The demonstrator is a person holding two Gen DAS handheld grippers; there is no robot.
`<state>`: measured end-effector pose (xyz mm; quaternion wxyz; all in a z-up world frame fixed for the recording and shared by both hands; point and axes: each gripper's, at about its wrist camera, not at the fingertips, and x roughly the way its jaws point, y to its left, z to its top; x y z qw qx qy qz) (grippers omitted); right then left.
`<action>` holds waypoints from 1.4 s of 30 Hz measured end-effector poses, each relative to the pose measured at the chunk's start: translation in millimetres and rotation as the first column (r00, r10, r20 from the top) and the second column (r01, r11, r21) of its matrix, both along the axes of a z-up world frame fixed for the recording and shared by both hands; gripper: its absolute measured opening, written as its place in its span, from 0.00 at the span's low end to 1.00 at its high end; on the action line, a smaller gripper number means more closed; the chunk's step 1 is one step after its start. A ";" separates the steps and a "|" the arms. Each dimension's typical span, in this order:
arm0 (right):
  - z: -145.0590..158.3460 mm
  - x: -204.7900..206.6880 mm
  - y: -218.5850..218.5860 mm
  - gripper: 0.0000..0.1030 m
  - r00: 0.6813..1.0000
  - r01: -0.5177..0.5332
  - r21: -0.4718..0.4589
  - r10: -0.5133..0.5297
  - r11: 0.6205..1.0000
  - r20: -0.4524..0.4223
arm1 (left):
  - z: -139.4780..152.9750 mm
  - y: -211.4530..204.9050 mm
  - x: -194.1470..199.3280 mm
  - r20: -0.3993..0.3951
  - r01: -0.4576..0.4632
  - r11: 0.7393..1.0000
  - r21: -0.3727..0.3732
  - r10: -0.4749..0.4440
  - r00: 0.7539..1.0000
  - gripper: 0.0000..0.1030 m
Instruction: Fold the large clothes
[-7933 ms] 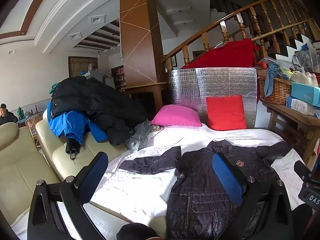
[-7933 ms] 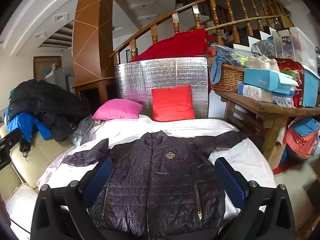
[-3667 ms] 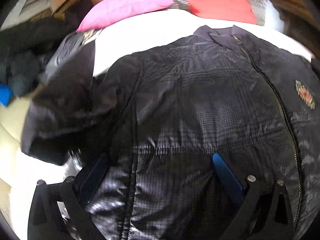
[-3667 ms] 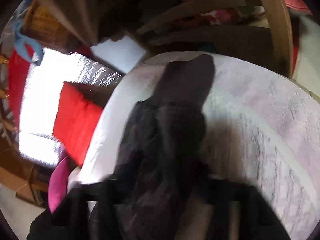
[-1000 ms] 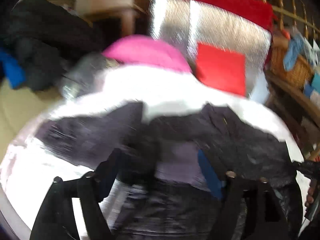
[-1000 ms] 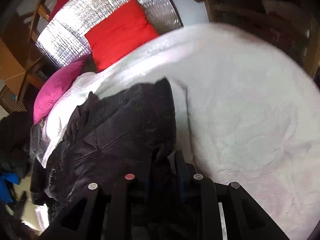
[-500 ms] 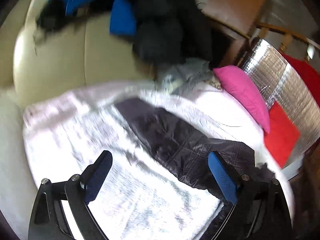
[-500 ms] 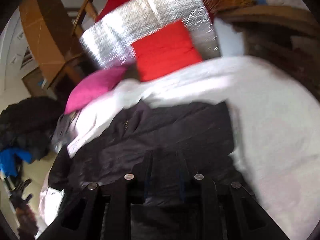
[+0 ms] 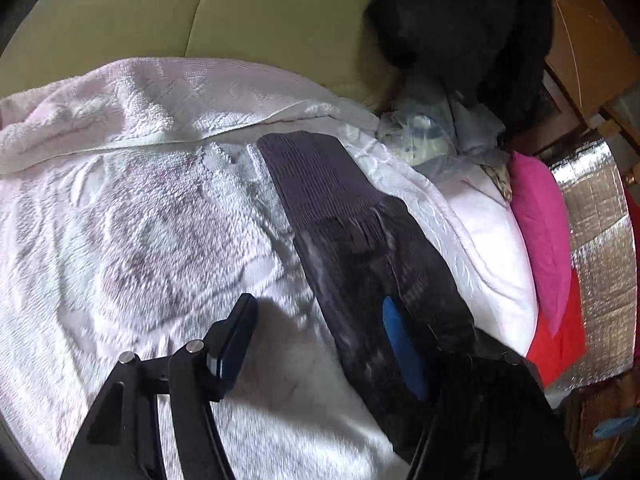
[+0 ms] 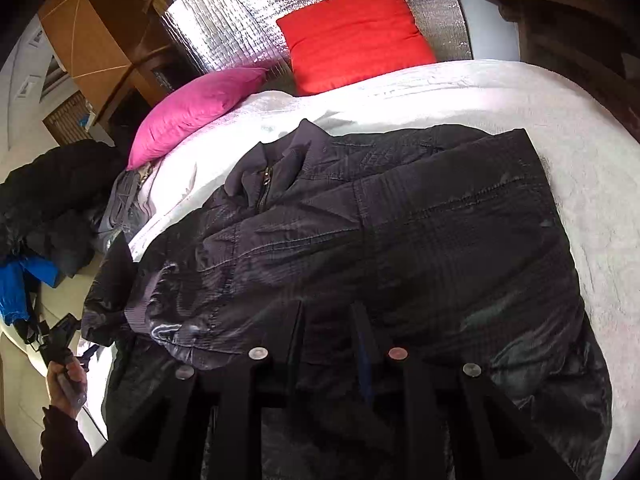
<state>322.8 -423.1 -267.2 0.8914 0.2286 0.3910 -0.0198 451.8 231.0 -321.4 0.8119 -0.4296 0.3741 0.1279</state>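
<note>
The likeliest failure was judged to be a poor catch on the sleeve (image 9: 360,240): the left claw (image 9: 320,340) was closing with its right pad over the dark fabric and its left pad over the bare white blanket (image 9: 120,220), so only a thin edge of the sleeve, or a pinch of blanket with it, could be taken. If blanket were caught, the bed cover would be dragged along with the fold. A second risk was seen at the right claw (image 10: 328,320), whose jaws were nearly together on a bunch of the jacket (image 10: 400,240); slippery quilted cloth could be pulled free if the two claws were drawn apart too sharply, and the layer already turned over the body could be undone.

The jacket was laid on the blanket-covered bed, its collar and zip toward the pink pillow (image 10: 192,108) and red pillow (image 10: 352,36). In the left wrist view the sleeve was stretched away from the claw toward the cream sofa (image 9: 240,20), its ribbed cuff at the far end, well beyond the pads; the near part of the sleeve was passed under the right pad. In the right wrist view the jacket's body was spread directly ahead of and beneath the right claw, with fabric held between the pads.
</note>
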 end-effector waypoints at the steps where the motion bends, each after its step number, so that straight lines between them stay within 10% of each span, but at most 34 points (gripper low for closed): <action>1: -0.6 1.1 -0.9 0.26 1.000 0.003 0.004 -0.003 1.000 0.001 | 0.2 1.6 3.3 0.010 -0.002 1.000 0.007 0.002 1.000 0.63; 10: -0.2 6.3 -2.0 0.26 1.000 0.000 0.021 0.000 1.000 -0.007 | -8.8 11.1 34.8 0.024 0.016 1.000 0.022 -0.016 1.000 0.24; 15: 4.9 1.4 -12.0 0.26 0.999 0.043 0.039 -0.044 0.998 0.022 | 31.8 -4.2 28.6 0.148 0.042 0.997 0.069 -0.052 0.988 0.13; 25: 25.2 -23.4 -34.8 0.26 0.985 0.128 0.043 -0.132 0.991 0.113 | 152.8 -135.6 -20.6 0.382 0.228 0.911 0.343 -0.357 0.852 0.11; 31: 32.0 -36.3 -49.2 0.26 0.973 0.175 0.044 -0.180 0.984 0.147 | 184.1 -243.8 -54.1 0.368 0.394 0.773 0.497 -0.599 0.711 0.11; 36: 35.1 -44.5 -63.7 0.26 0.962 0.215 0.064 -0.223 0.974 0.157 | 187.7 -335.8 -83.9 0.294 0.533 0.581 0.616 -0.797 0.528 0.10; 40: 36.7 -48.8 -70.5 0.26 0.961 0.215 0.089 -0.227 0.973 0.159 | 171.5 -399.6 -98.9 0.168 0.664 0.378 0.645 -0.918 0.359 0.13; 42: 36.7 -50.9 -73.2 0.26 0.962 0.205 0.096 -0.219 0.974 0.165 | 167.8 -411.6 -101.1 0.133 0.704 0.331 0.628 -0.938 0.322 0.45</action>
